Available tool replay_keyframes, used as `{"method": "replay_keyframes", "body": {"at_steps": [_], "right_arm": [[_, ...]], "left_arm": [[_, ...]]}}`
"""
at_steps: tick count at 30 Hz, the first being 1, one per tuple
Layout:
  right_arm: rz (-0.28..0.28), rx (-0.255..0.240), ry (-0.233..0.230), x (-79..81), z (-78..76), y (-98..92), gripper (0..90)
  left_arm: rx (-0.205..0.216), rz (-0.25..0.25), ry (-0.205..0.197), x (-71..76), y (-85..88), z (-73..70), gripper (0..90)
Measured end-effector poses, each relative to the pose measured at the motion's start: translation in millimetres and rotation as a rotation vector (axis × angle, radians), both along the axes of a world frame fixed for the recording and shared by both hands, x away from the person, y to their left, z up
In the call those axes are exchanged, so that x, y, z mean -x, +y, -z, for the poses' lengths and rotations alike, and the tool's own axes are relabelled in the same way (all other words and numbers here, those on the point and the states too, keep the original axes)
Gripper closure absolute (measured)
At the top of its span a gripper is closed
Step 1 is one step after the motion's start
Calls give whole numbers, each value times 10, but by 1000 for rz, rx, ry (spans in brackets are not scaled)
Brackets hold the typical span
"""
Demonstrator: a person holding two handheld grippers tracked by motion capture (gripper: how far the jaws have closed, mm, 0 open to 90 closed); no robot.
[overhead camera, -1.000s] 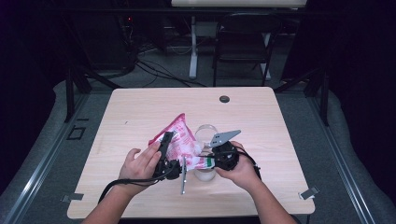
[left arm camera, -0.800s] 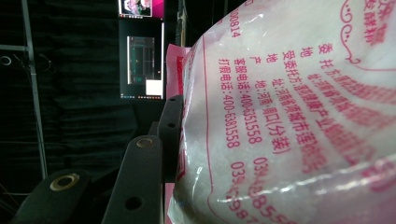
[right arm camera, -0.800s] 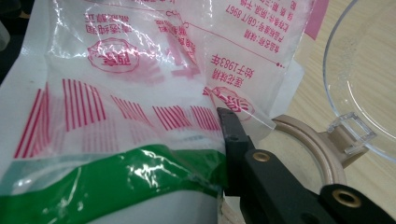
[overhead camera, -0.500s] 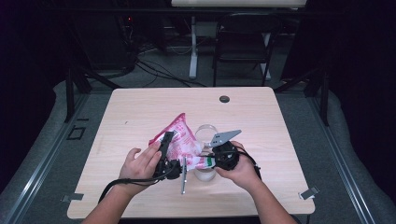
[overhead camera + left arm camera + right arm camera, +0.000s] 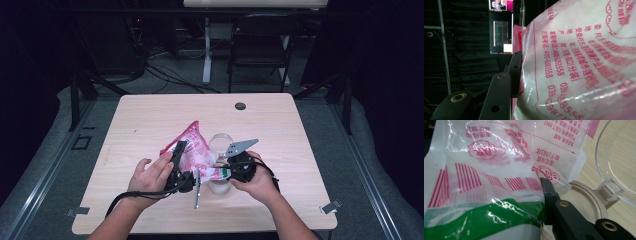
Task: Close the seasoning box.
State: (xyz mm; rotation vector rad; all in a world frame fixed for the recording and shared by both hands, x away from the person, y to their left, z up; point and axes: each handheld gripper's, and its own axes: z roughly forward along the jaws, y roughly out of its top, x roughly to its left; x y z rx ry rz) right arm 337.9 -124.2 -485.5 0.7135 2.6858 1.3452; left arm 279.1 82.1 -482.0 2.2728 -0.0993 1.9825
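One pink-printed plastic bag of white granules (image 5: 192, 147) sits near the front middle of the wooden table (image 5: 300, 135), held between both claws. The left gripper (image 5: 179, 162) clamps the bag's left side, one jaw flat against the film. The right gripper (image 5: 227, 170) pinches the bag's green-banded end. One clear glass jar (image 5: 220, 145) with its hinged lid open stands just behind. Both hands reach in from the table's front edge.

pink-printed plastic bag (image 5: 579, 62) of white granules pressed against the left gripper's (image 5: 517, 75) black jaws — monitors (image 5: 501, 26) glowing behind.
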Motion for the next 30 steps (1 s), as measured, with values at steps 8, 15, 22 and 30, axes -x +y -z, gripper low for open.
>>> {"method": "replay_keyframes", "body": {"at_steps": [8,15,22,30], "right_arm": [[4,6,-2,1,3,1,900],[6,10,-1,-2,6,0,900],[8,9,0,-6,10,-3,900],[9,9,0,-7,13,-3,900]], "left_arm": [[7,4,-1,5,-3,-7,652],[7,9,-4,19,-14,-9,652],[-7,5,-6,26,-28,-28,652],[-17,7,-3,28,-34,-43,652]]}}
